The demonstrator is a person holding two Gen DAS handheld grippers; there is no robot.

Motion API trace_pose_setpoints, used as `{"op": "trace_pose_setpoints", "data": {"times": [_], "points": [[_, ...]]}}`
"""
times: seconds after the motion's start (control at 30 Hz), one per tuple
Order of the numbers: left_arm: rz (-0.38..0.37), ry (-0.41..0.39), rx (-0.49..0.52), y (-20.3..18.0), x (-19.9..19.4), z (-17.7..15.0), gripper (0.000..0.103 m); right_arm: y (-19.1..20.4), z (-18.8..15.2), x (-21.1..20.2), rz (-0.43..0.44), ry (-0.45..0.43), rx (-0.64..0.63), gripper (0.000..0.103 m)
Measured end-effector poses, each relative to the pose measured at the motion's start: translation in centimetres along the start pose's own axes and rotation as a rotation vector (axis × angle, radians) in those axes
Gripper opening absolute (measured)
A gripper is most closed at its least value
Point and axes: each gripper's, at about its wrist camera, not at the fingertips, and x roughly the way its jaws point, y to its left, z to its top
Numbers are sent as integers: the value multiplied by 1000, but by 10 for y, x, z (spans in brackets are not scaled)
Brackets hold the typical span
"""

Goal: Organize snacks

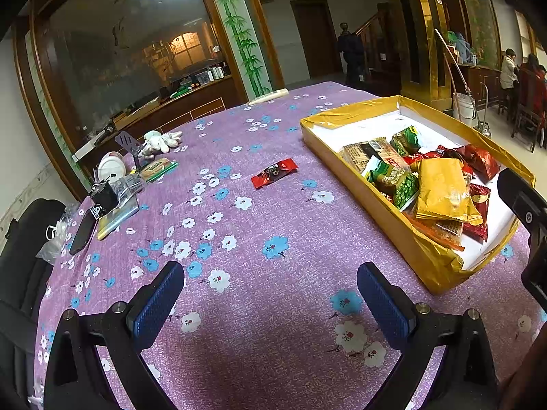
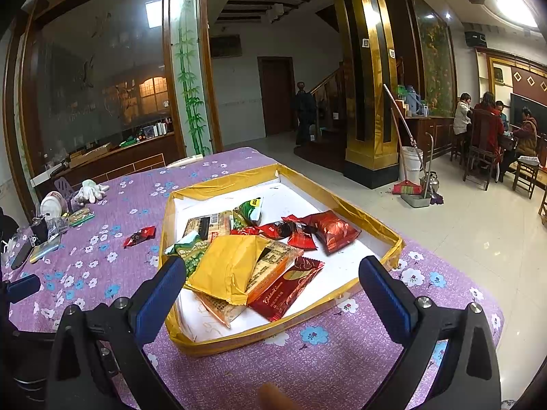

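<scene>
The left gripper (image 1: 270,294) stands wide open and holds nothing, its blue pads (image 1: 159,302) over bare purple cloth (image 1: 239,341). The right gripper (image 2: 270,294) is spread just as wide and also empty, poised at the near edge of the tray (image 2: 369,218).

Ahead of the left gripper, alone on the cloth and well apart from the tray (image 1: 348,171), lies a red packet (image 1: 274,172). It looks like the one snack not yet put away; a green-and-tan packet (image 1: 158,168) lies farther left in a clutter by a white tub (image 1: 111,170) and gloves (image 1: 160,140), and I cannot tell whether it belongs to the task.

Inside the tray sit a yellow bag (image 2: 225,266), a dark red wafer pack (image 2: 287,290), green packets (image 2: 251,209) and several small red ones (image 2: 328,230), piled loosely toward the near end.

The red packet likely is light, thin and crinkly, with slick film that may slide under a pad. Its crimped ends are flat and weak; a pinch across the plump middle, from above, should hold better. Light pressure should do, as whatever is inside may crush.
</scene>
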Motion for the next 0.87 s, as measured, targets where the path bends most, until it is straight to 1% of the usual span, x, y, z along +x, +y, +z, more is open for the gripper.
{"op": "trace_pose_setpoints", "data": {"times": [0.5, 0.67, 0.77, 0.87], "points": [[1, 0, 1, 0, 1, 0, 102, 0, -1, 0, -1, -2, -1, 101], [-6, 20, 4, 0, 2, 1, 102, 0, -1, -1, -1, -3, -1, 101], [22, 6, -24, 8, 0, 2, 102, 0, -1, -1, -1, -4, -1, 101], [4, 20, -50, 14, 2, 3, 102, 1, 0, -2, 1, -4, -6, 101]]}}
